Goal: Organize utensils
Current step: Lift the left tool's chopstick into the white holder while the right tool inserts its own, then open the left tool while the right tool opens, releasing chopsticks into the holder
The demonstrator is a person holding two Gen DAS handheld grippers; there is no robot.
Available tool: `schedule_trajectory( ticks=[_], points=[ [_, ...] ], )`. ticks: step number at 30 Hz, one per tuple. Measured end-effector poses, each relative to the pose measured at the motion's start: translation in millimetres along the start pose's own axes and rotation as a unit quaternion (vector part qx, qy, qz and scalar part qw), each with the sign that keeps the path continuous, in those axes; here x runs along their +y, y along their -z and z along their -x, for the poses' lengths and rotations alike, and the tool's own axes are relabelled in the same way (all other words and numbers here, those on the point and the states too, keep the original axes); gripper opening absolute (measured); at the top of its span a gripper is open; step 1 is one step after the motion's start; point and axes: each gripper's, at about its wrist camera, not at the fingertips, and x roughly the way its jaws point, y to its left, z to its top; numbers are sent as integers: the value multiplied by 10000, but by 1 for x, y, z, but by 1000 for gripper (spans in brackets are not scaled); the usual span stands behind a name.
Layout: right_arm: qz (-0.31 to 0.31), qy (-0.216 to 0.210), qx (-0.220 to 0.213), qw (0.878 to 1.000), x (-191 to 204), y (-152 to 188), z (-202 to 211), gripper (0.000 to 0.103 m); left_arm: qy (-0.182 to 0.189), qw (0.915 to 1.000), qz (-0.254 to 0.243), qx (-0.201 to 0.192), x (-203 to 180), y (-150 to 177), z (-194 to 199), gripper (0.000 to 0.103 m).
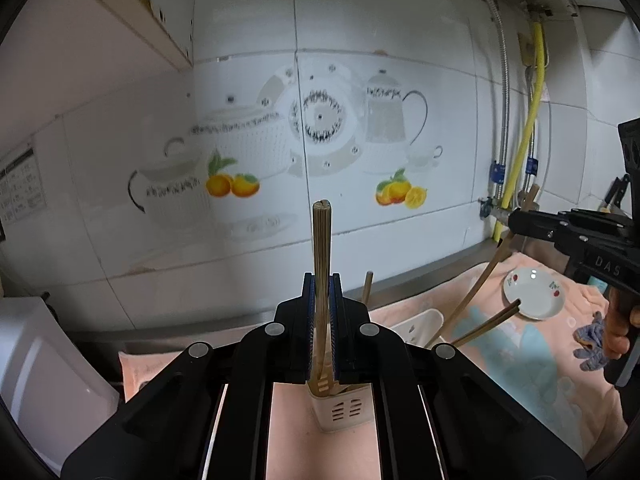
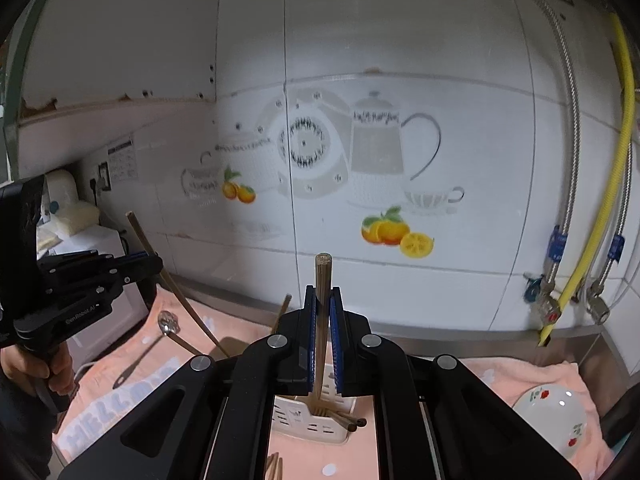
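My left gripper (image 1: 322,292) pinches a ribbed wooden chopstick (image 1: 321,256) upright over the slotted white plastic holder (image 1: 344,408). My right gripper (image 2: 322,308) clamps another round chopstick (image 2: 322,296), its tip inside that holder on the peach towel (image 2: 532,376).

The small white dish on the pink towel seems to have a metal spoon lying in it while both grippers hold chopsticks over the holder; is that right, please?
Not quite: the spoon lies on the pink towel, far from the dish, as the right wrist view shows. Both the left gripper and right gripper do hold chopsticks over the holder.

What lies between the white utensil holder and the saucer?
In the left wrist view, two brown chopsticks extend from the holder over the pink towel, tips reaching toward the saucer.
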Motion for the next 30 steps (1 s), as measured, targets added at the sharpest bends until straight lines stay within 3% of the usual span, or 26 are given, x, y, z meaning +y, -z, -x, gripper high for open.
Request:
schedule_trajectory(
  ticks=[15, 19, 30],
  points=[
    [106, -40, 562, 9984, 8, 28, -39, 8, -14, 9993, 61, 366, 4, 21, -22, 9],
    [85, -27, 489, 9988, 8, 28, -33, 20, -114, 9995, 98, 279, 6, 22, -14, 38],
    [173, -6, 261, 9995, 17, 43, 9, 37, -210, 9996, 149, 117, 2, 40, 24, 69]
  ],
)
